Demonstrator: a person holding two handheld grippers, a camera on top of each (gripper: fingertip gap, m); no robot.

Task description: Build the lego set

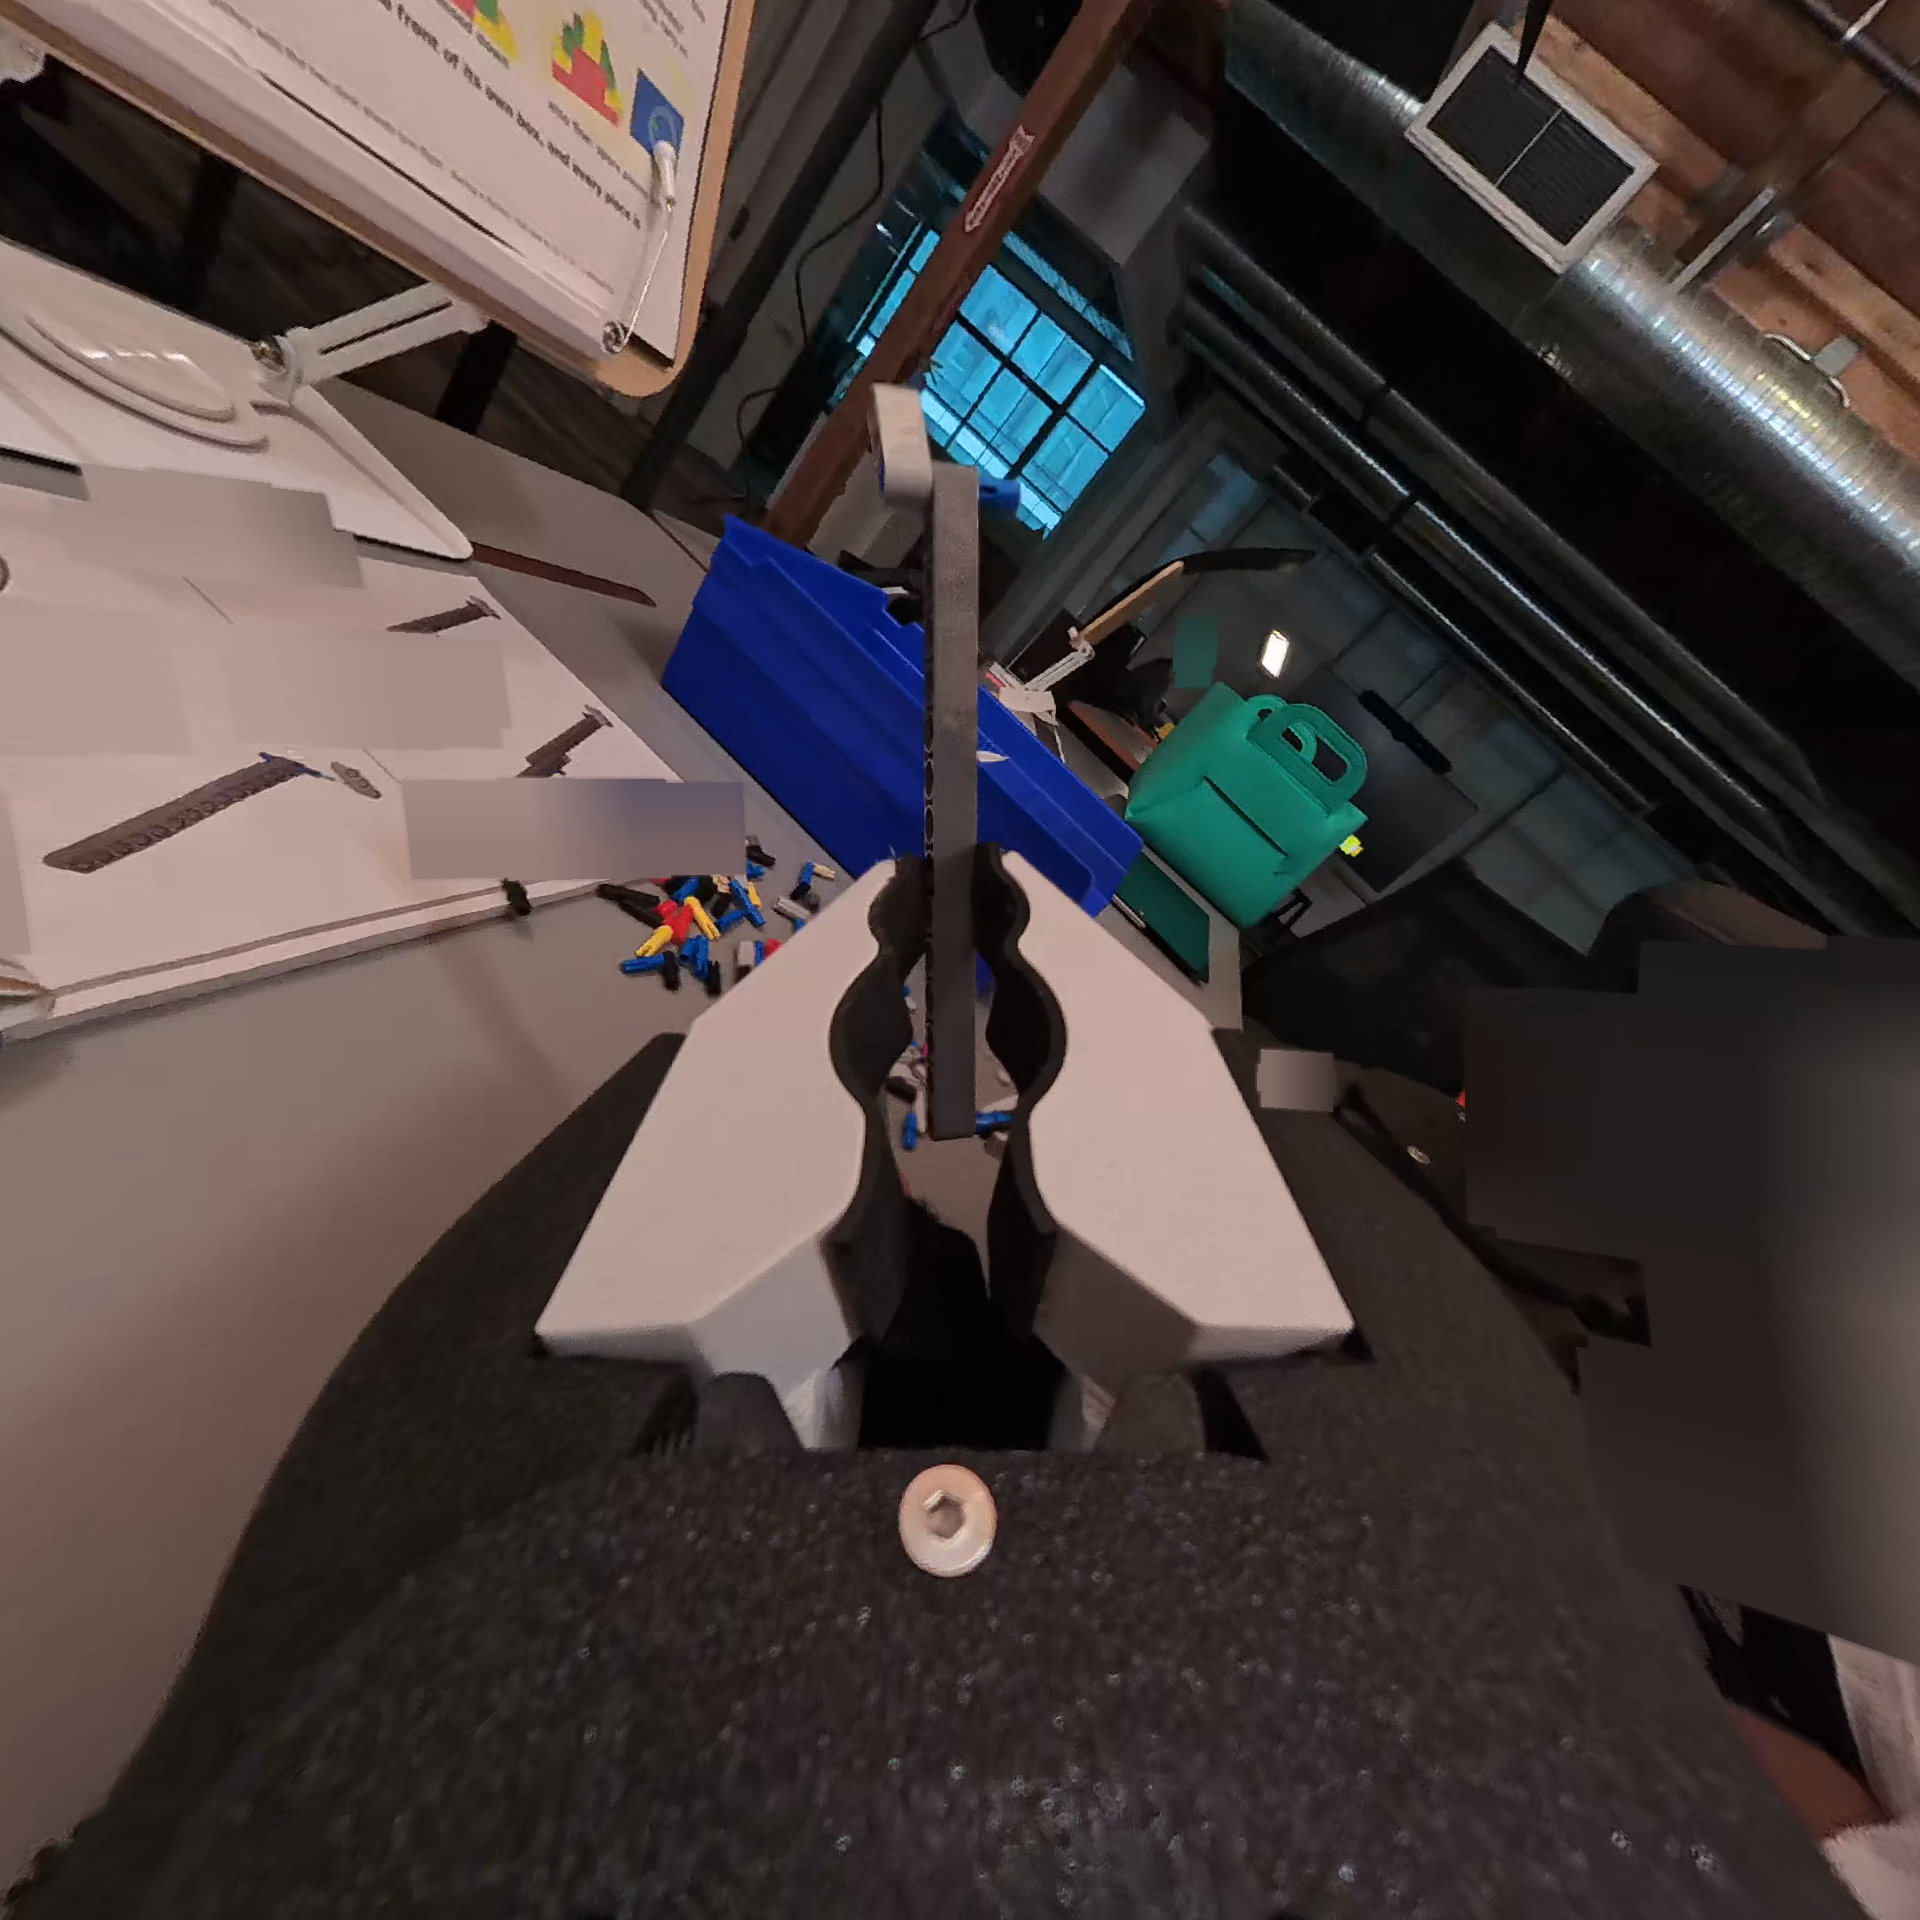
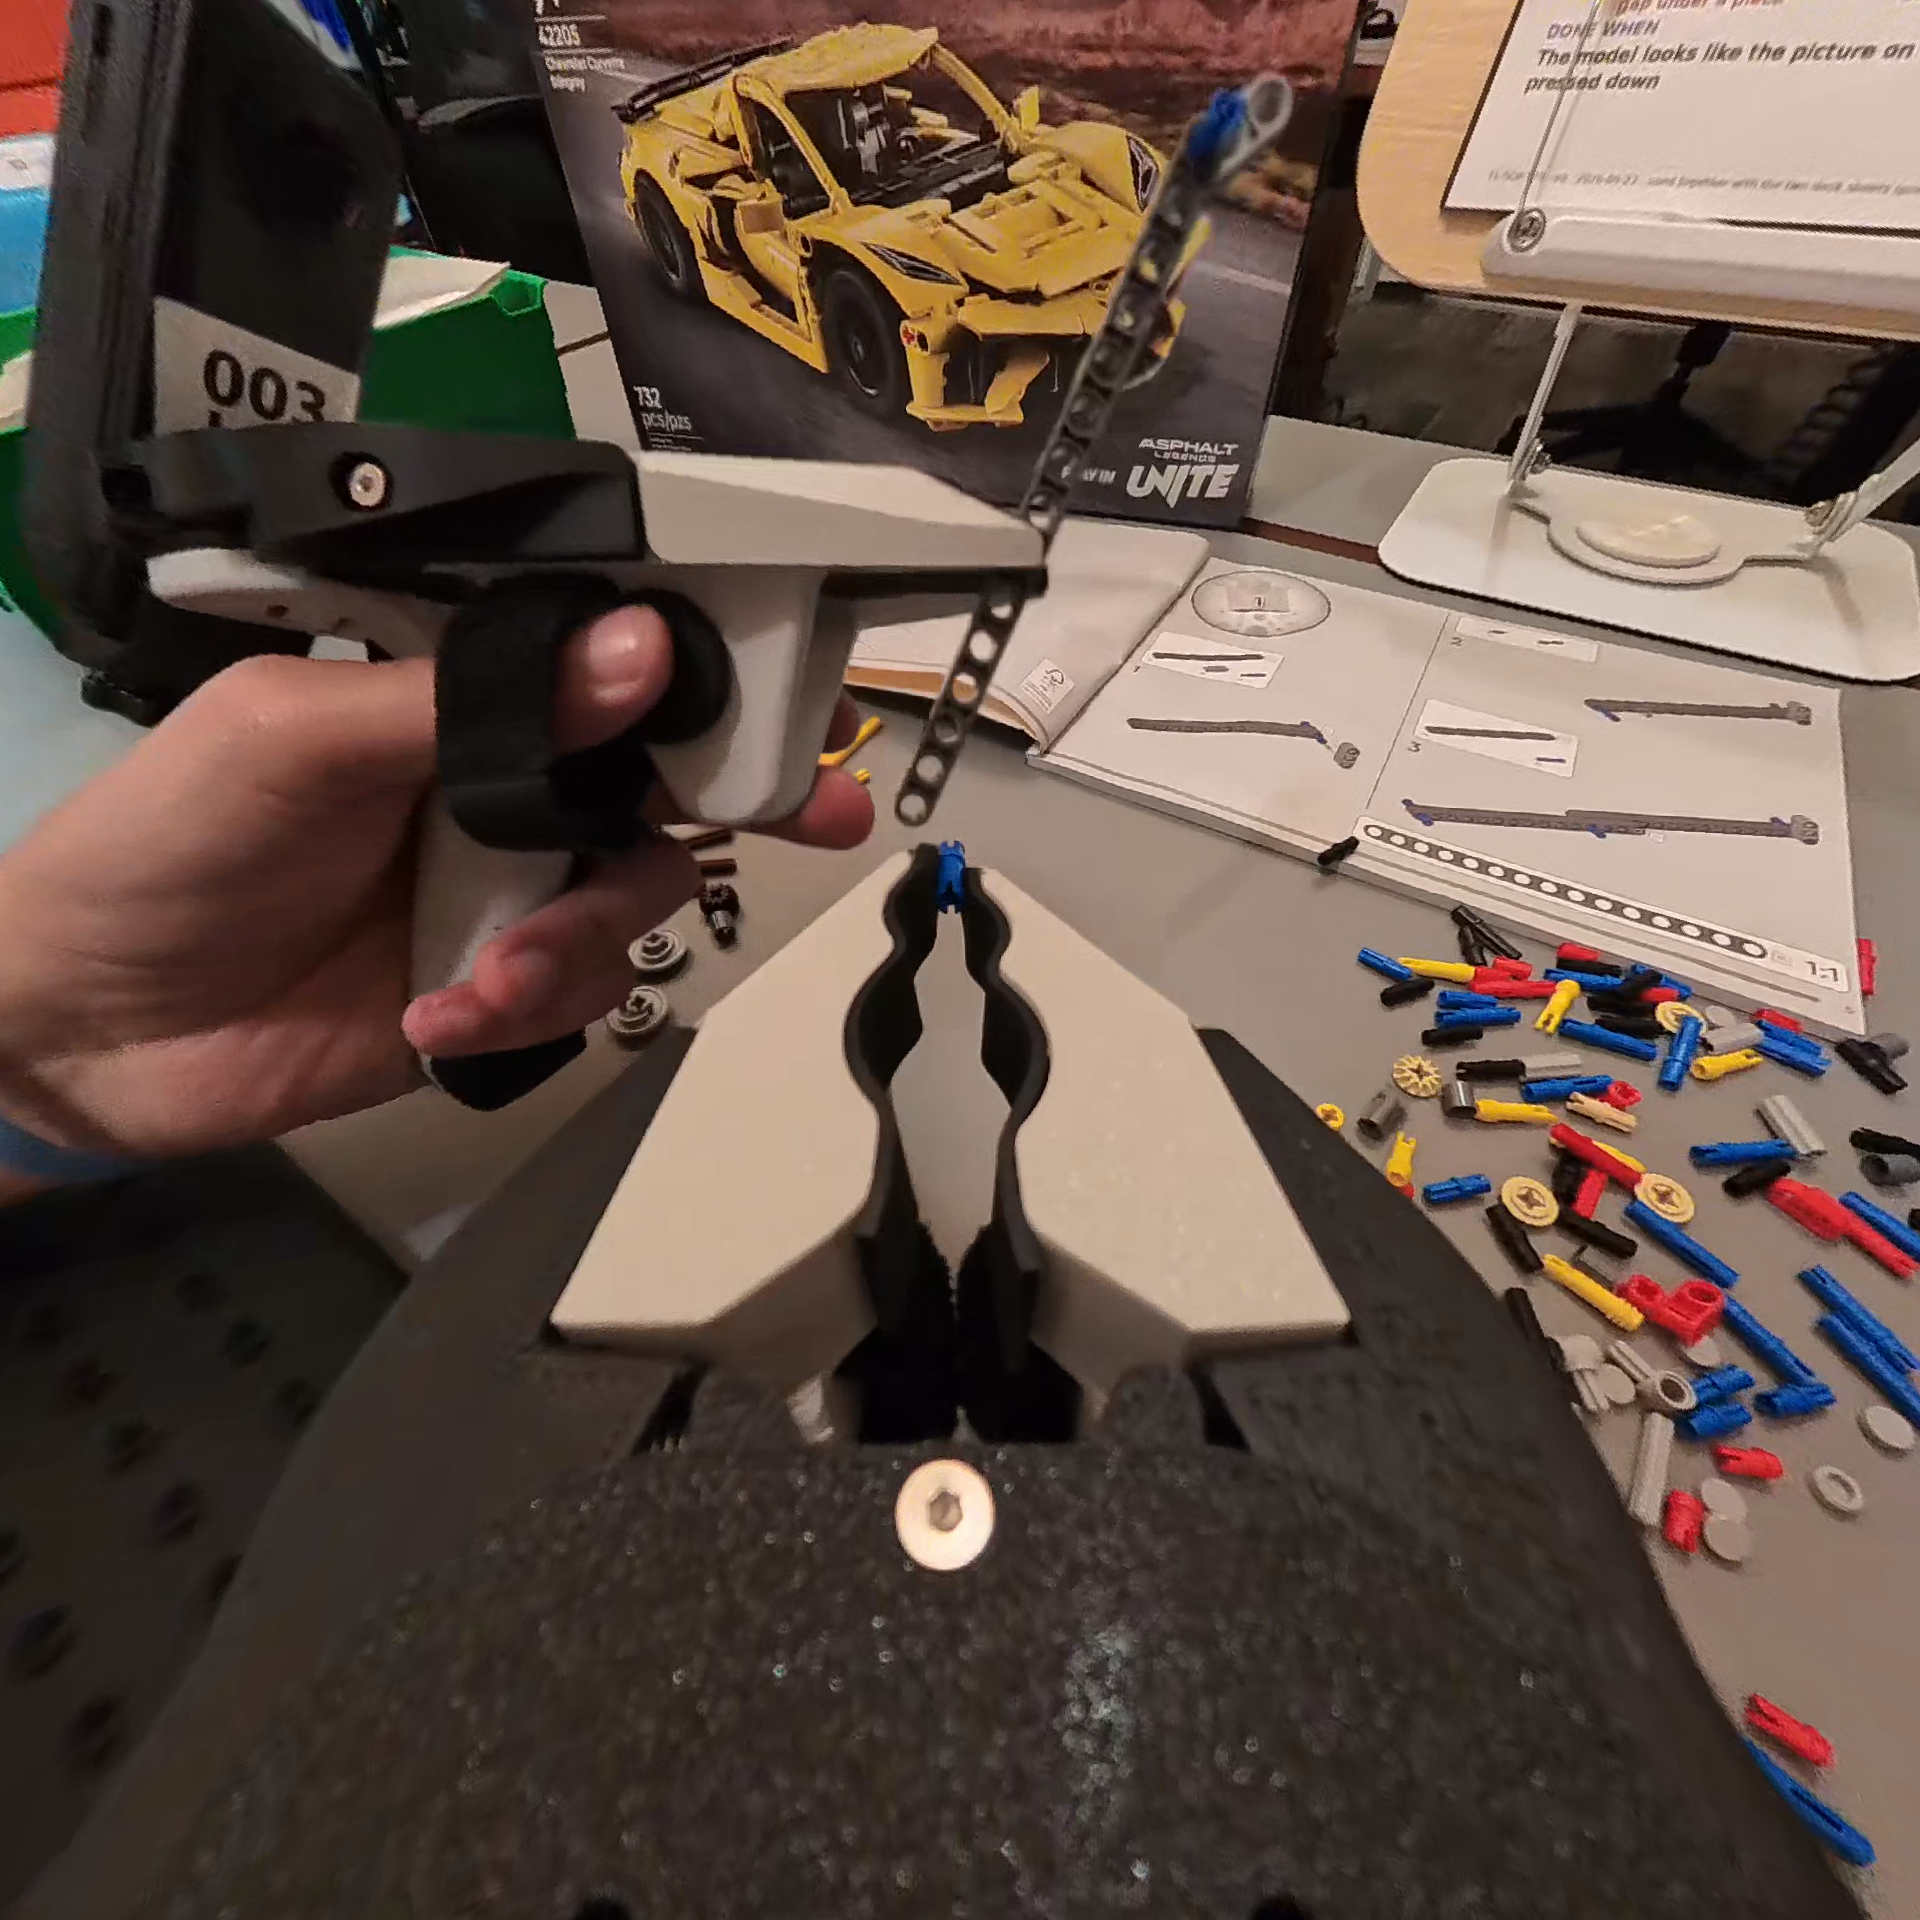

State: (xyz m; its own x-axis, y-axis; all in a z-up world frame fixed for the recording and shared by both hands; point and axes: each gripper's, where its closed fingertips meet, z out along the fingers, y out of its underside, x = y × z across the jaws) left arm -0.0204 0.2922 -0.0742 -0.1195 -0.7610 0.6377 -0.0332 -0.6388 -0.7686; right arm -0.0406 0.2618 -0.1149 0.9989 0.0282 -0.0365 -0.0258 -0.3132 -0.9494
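My left gripper [image 1: 951, 871] is shut on a long dark grey beam with holes [image 1: 951, 675] and holds it upright in the air. A light grey connector [image 1: 899, 436] and a blue pin [image 1: 997, 495] sit at the beam's far end. In the right wrist view a hand holds the left gripper [image 2: 1039, 556], and the beam [image 2: 1117, 332] slants up to the right, with the connector [image 2: 1265, 104] on top. My right gripper [image 2: 948, 868] is shut on a small blue pin [image 2: 948, 881], just below the beam's lower end, not touching it.
An open instruction booklet [image 2: 1455, 748] lies on the grey table [image 2: 1195, 966]. A pile of loose pins and parts [image 2: 1621, 1122] lies to the right. The set's box with a yellow car [image 2: 935, 260] and a document stand [image 2: 1662, 540] are behind. A blue bin [image 1: 831, 707] stands further off. My right fingertips sit around 5 centimeters from my left ones.
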